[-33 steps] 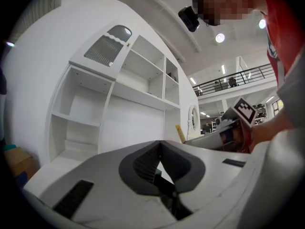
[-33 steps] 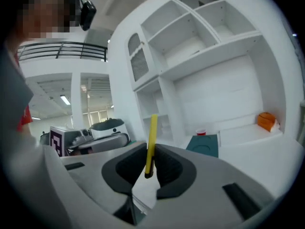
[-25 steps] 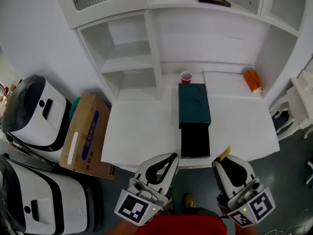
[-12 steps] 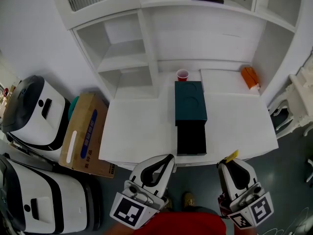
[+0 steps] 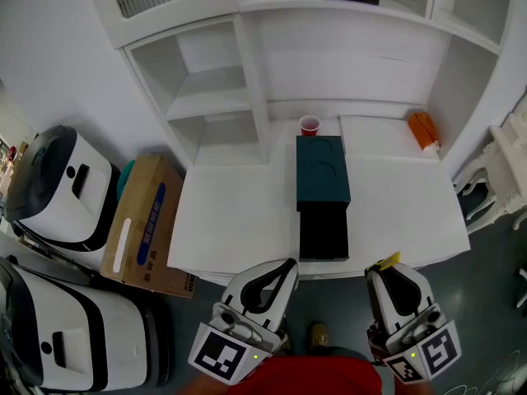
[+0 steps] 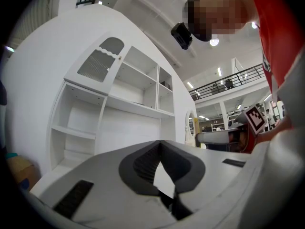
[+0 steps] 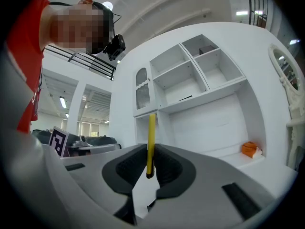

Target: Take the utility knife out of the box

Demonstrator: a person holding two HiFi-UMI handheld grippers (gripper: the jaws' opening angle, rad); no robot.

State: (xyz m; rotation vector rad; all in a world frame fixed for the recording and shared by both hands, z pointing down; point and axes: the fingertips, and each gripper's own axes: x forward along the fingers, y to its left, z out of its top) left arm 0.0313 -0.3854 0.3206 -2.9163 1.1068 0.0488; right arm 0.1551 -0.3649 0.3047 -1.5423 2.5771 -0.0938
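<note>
A dark teal box (image 5: pixel 323 171) lies on the white table (image 5: pixel 239 212), its black drawer (image 5: pixel 324 230) pulled out toward me. My right gripper (image 5: pixel 383 268) hangs off the table's near edge, right of the drawer, shut on the yellow utility knife (image 5: pixel 386 261). In the right gripper view the knife (image 7: pixel 151 137) stands upright between the dark pads of that gripper (image 7: pixel 150 149). My left gripper (image 5: pixel 286 265) is shut with nothing in it, just left of the drawer's front; its pads (image 6: pixel 143 163) meet at the tip of the gripper (image 6: pixel 159 142).
A red cup (image 5: pixel 310 126) stands behind the box, and an orange object (image 5: pixel 423 132) lies at the back right. White shelving (image 5: pixel 210 97) rises behind the table. A cardboard box (image 5: pixel 144 225) and white machines (image 5: pixel 58 188) sit on the floor at the left.
My right gripper with the knife has drifted slightly right, away from the drawer. The left gripper has stayed put.
</note>
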